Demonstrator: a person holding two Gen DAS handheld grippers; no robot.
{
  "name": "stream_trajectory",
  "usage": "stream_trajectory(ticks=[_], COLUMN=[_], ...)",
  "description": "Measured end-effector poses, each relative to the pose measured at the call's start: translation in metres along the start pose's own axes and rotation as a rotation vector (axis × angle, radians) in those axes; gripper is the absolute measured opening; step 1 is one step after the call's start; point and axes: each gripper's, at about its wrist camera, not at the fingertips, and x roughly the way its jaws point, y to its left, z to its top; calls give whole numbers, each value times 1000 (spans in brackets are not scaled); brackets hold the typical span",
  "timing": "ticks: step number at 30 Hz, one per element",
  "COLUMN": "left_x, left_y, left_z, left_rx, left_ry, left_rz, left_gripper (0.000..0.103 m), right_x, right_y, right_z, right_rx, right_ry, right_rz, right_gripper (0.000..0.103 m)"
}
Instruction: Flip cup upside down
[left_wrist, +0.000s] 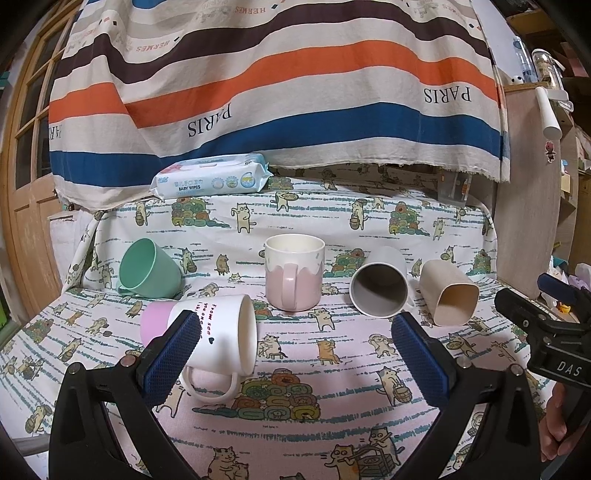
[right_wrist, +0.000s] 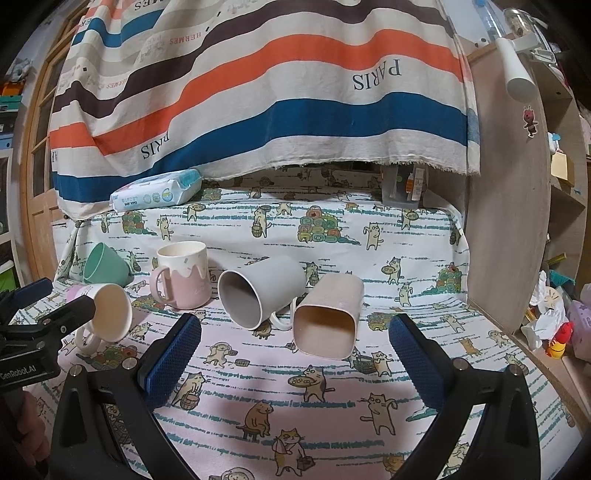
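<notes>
Several cups sit on the cat-print cloth (left_wrist: 295, 354). A pink-and-cream mug (left_wrist: 293, 273) stands upright, mouth up; it also shows in the right wrist view (right_wrist: 183, 275). On their sides lie a green cup (left_wrist: 149, 269), a white-and-pink mug (left_wrist: 218, 339), a grey mug (left_wrist: 380, 286) and a beige square cup (left_wrist: 448, 293). My left gripper (left_wrist: 295, 350) is open and empty, its left pad in front of the white mug. My right gripper (right_wrist: 293, 354) is open and empty, just in front of the beige cup (right_wrist: 327, 317) and grey mug (right_wrist: 258, 291).
A pack of baby wipes (left_wrist: 212, 177) lies at the back left under a striped hanging cloth (left_wrist: 277, 85). A wooden panel (right_wrist: 506, 229) borders the right side, with clutter beyond it. The other gripper shows at each view's edge (left_wrist: 546, 325).
</notes>
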Motion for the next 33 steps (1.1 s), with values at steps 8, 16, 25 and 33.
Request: stream_trajectory(ticks=[8,16,25,33], left_x=[0,2,12,13], left_y=[1,7,20,24], left_z=[0,1,1,1], left_rx=[-6,-49,-107,-138], left_ry=[-2,-9,45,38], left_rz=[-3,5,-17,6], left_gripper=[103,103,103,103], right_x=[0,-17,65,164], right_y=[0,-3,-51,-54], right_z=[0,0,66,55], right_rx=[0,24,196,238], right_ry=[1,-6,355,621], right_rz=[0,-38,-81,-88], right_gripper=[103,103,103,98])
